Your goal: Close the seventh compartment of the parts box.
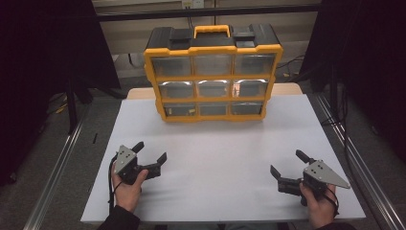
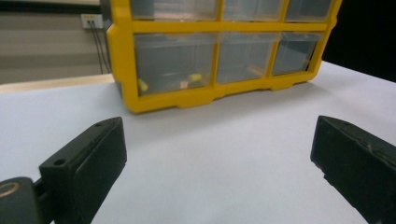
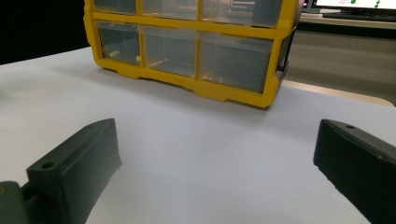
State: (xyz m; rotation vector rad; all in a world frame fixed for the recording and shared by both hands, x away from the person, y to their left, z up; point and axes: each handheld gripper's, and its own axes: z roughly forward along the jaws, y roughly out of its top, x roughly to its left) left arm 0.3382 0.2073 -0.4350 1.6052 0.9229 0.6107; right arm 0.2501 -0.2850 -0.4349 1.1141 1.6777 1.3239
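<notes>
Nine clear drawers of the yellow plastic organizer box (image 1: 212, 76) at the white table's (image 1: 215, 158) far edge look closed; my left gripper (image 1: 152, 154) and right gripper (image 1: 286, 165) wait near me, jaws apart, empty, so I judge nothing begun.

No readable text, label, brand or number anywhere. Yellow drawer organizer (image 1: 213, 72): plain frame, clear drawers unmarked. Monitor (image 3: 355, 4) at top right of right gripper view: marks too blurred to read.
</notes>
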